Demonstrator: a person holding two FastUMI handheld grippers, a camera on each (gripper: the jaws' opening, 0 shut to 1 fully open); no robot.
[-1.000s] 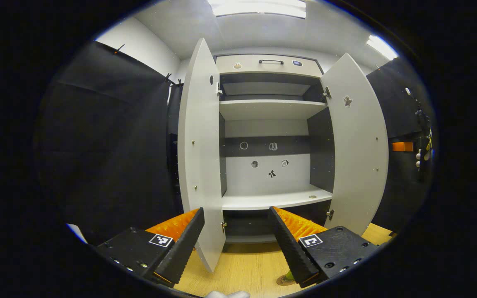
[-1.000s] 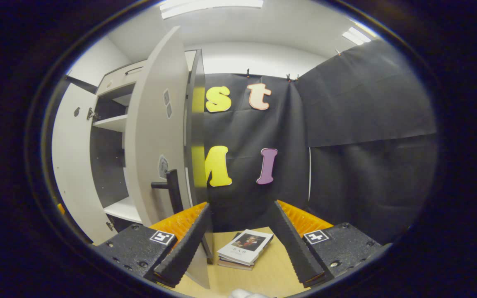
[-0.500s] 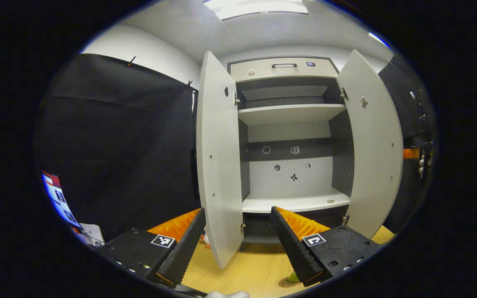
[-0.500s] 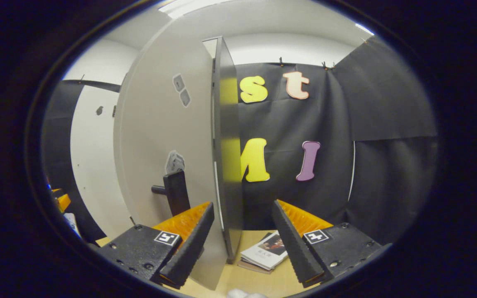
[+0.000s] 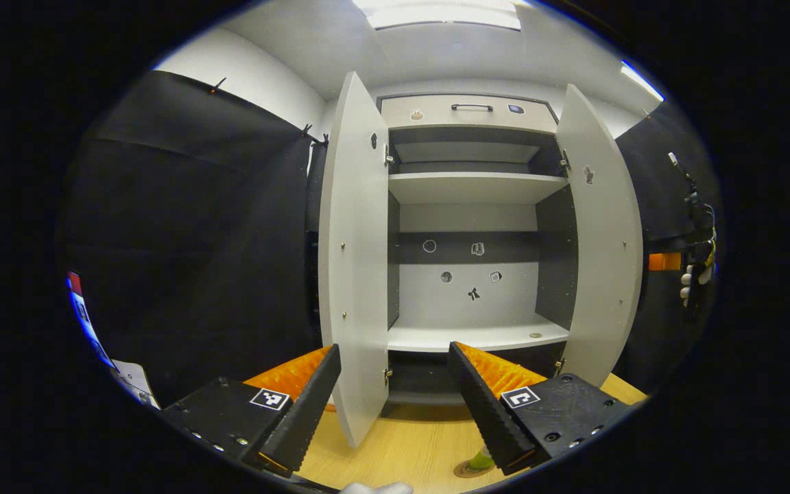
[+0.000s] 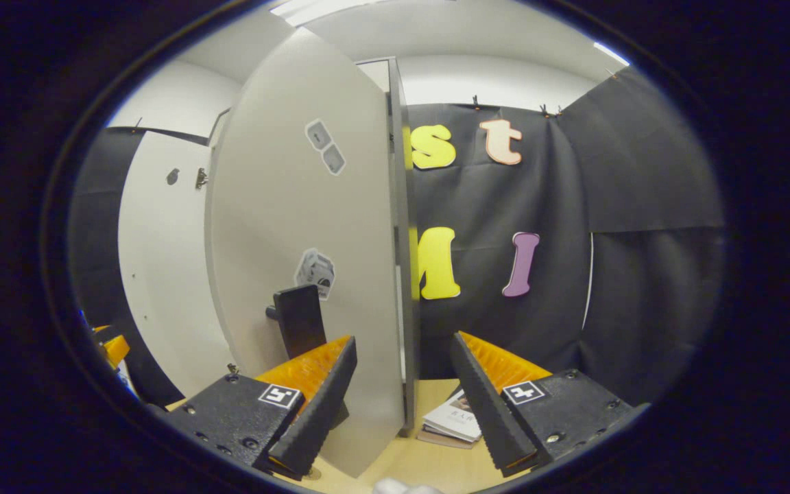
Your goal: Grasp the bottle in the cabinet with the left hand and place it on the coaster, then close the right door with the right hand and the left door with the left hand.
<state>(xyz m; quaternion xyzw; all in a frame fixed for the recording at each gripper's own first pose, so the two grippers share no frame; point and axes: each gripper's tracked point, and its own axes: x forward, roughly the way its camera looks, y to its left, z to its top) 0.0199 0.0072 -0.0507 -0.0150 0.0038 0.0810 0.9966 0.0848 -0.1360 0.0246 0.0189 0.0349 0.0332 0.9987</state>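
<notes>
The white cabinet (image 5: 470, 113) stands with both doors open and its shelves bare. At the bottom edge of the left gripper view, a bit of the green bottle (image 5: 481, 458) stands on the round coaster (image 5: 469, 469) on the wooden table. My left gripper (image 5: 395, 412) is open and holds nothing, with the left door (image 5: 357, 274) edge-on between its fingers, farther off. My right gripper (image 6: 402, 405) is open, facing the outer face of the right door (image 6: 299, 206). Its left finger lies just below the black handle (image 6: 297, 319).
A small stack of books (image 6: 451, 425) lies on the table behind the right door's edge. The right door (image 5: 601, 240) angles outward, and the hand holding the other gripper (image 5: 691, 274) shows beyond it. Black cloth walls stand on both sides.
The right gripper has moved round to face the right door's outer side, and the handle is now nearer its left finger. The left gripper view has shifted only slightly.
</notes>
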